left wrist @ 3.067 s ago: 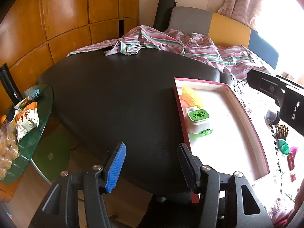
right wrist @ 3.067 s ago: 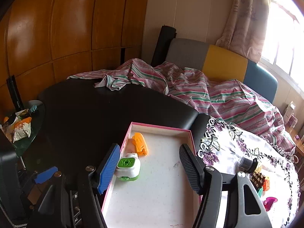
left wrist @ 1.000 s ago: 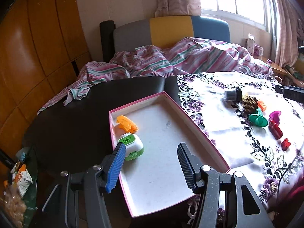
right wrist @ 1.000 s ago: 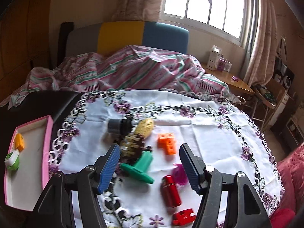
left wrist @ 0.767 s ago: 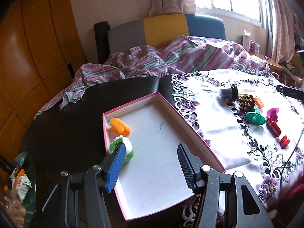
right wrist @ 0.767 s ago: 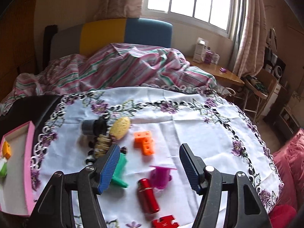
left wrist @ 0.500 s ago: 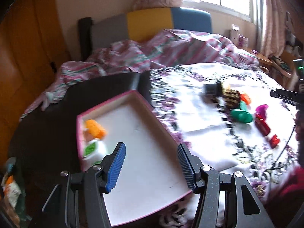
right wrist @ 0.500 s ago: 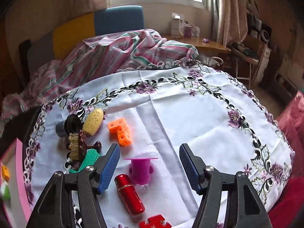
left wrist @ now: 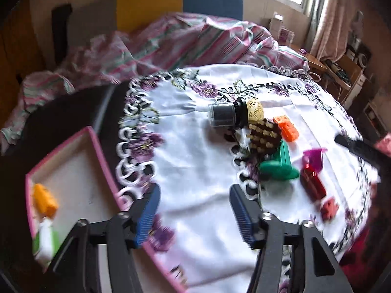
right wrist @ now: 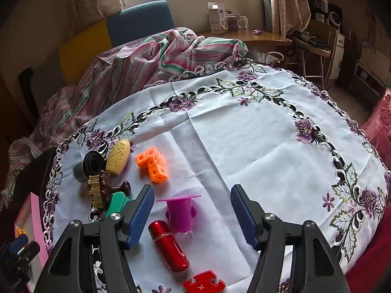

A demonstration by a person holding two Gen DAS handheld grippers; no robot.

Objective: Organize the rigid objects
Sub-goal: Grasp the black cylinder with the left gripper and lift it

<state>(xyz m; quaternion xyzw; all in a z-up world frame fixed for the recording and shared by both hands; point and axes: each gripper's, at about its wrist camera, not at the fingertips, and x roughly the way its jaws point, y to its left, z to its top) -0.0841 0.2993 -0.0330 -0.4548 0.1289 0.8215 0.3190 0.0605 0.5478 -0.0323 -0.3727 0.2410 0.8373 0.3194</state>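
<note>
A cluster of small objects lies on the white embroidered tablecloth (right wrist: 244, 146): a dark jar (left wrist: 223, 115), a yellow oval piece (right wrist: 118, 156), orange cubes (right wrist: 152, 164), a brown hair claw (right wrist: 101, 190), a green piece (left wrist: 281, 164), a magenta cup (right wrist: 180, 213), a red cylinder (right wrist: 168, 245) and a red puzzle piece (right wrist: 204, 285). My right gripper (right wrist: 191, 213) is open, just above the magenta cup and red cylinder. My left gripper (left wrist: 194, 216) is open and empty over bare cloth. The pink-rimmed tray (left wrist: 102, 161) at left holds an orange toy (left wrist: 44, 199) and a green-white toy (left wrist: 46, 236).
A striped blanket (right wrist: 151, 58) is piled at the table's far side, before a yellow and blue seat back (left wrist: 178, 7). A wooden desk (right wrist: 256, 36) and shelves stand at the far right. The black tabletop (left wrist: 48, 127) shows left of the cloth.
Both grippers have swung right, from the tray toward the object cluster. The right gripper has come closer to the magenta cup and red cylinder. Both stay open and empty.
</note>
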